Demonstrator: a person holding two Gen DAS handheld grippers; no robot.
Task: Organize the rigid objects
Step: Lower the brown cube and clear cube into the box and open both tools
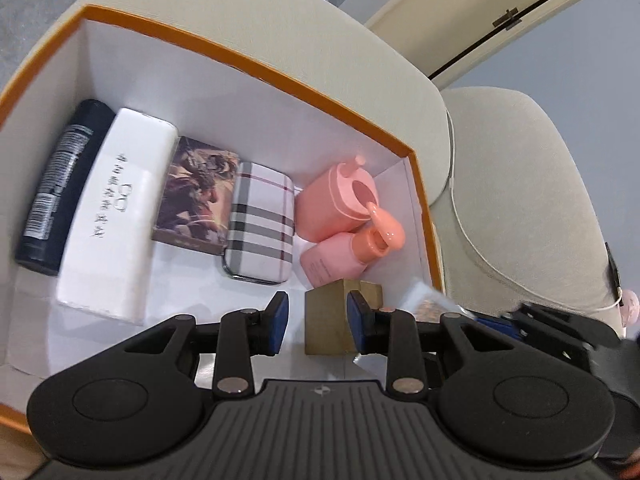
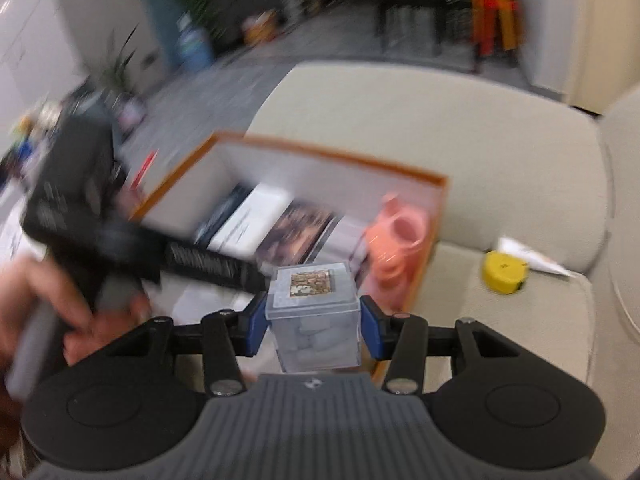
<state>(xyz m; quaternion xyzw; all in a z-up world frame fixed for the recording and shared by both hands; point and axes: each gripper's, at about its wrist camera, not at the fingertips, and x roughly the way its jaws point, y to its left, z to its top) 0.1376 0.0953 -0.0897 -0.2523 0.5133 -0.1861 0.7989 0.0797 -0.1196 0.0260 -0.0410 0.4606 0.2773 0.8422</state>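
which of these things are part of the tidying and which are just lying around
Job: orange box, clear cube in right gripper, wooden block, plaid case, pink bottles, white box.
Lying about: yellow tape measure, white cable.

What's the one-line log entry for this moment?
left gripper: open, empty, over orange box | right gripper: shut on clear cube | wooden block: in box | yellow tape measure: on sofa

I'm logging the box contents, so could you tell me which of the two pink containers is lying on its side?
The smaller pink pump bottle, nearer the left gripper, lies on its side, nozzle glossy. The larger pink container behind it stands upright.
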